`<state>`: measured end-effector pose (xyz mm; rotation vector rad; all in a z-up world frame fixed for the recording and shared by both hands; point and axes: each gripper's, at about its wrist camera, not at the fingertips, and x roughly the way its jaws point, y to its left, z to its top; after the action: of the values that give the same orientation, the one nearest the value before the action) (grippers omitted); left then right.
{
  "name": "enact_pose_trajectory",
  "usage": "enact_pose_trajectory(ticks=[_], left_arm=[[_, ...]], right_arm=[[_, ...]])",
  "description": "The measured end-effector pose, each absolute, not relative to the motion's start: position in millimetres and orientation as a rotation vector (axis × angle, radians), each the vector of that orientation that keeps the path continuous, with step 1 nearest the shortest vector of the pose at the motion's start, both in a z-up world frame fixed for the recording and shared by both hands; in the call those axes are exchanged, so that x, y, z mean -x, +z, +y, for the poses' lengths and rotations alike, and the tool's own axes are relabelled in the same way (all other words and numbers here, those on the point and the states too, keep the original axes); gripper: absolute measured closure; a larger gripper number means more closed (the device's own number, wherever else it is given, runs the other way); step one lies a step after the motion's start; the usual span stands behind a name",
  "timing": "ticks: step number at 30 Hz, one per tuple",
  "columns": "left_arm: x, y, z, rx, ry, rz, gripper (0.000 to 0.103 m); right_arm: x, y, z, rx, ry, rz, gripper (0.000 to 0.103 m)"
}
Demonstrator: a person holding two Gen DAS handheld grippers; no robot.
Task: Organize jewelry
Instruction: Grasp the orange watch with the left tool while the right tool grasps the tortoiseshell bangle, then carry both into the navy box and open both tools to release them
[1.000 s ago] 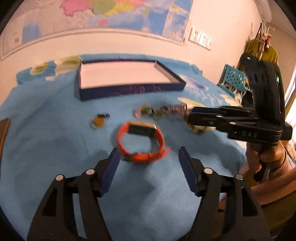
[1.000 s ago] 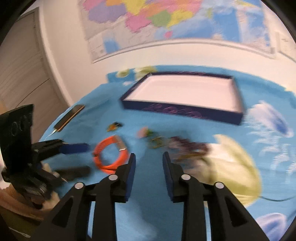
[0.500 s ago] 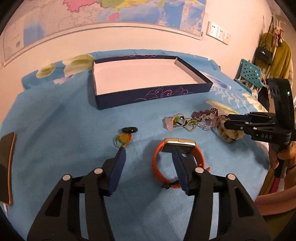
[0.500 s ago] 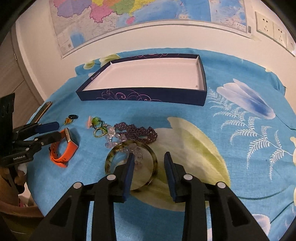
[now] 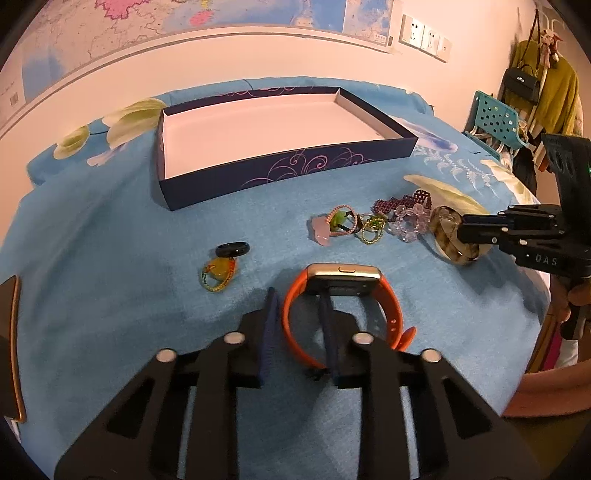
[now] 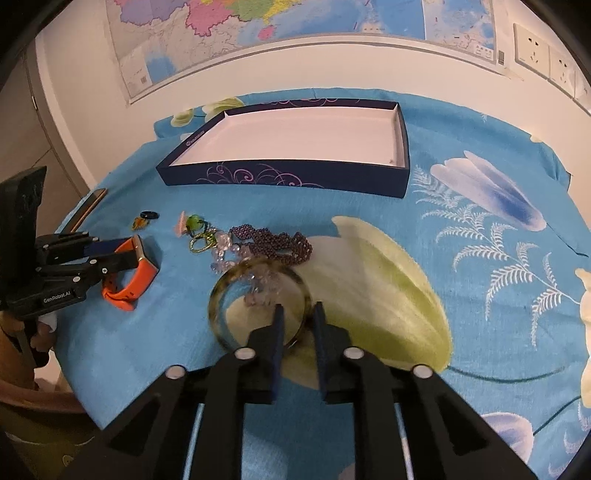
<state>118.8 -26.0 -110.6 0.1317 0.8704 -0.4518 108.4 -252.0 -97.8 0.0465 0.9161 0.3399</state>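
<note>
The blue floral cloth (image 6: 369, 221) carries the navy box (image 6: 295, 177) at the rear. The right gripper (image 6: 298, 325) fingers are closing on the mottled bangle (image 6: 218, 291) rim. The left gripper (image 5: 299, 314) fingers are closing across the orange watch (image 5: 388, 306) strap.

A lived-in room at home: a blue floral bedsheet (image 6: 480, 206) covers the surface, a large wall map (image 6: 258, 33) hangs above it, wall sockets (image 5: 424, 37) sit right of the map, clothes and a handbag (image 5: 524, 83) hang farther right
</note>
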Motion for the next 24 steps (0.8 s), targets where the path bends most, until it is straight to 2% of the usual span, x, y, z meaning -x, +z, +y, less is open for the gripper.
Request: enact_pose_trajectory(ticks=[2,6,15,24], left_arm=[[-118.9,-110.6,-26.3,-0.126,-0.444,0.873,0.092],[-117.3,-109.6,-27.0,-0.118,-0.428,0.875,0.094],[-119.1,-92.0,-19.7,-0.050,-0.420,0.845,0.095],[-154.1,-59.0,-6.9,0.052,-0.388,0.782,0.095]], right_arm=[[-109.7,-97.6,-253.5,-0.056,0.337,0.910,0.098],[-108.8,-92.2,-257.6,-0.077,0.350,0.894,0.098],[-118.4,-61.9,-270.0,-0.138,0.366,0.807,0.098],[-168.2,-43.9,-273.9,-0.130,0.356,0.752,0.098]])
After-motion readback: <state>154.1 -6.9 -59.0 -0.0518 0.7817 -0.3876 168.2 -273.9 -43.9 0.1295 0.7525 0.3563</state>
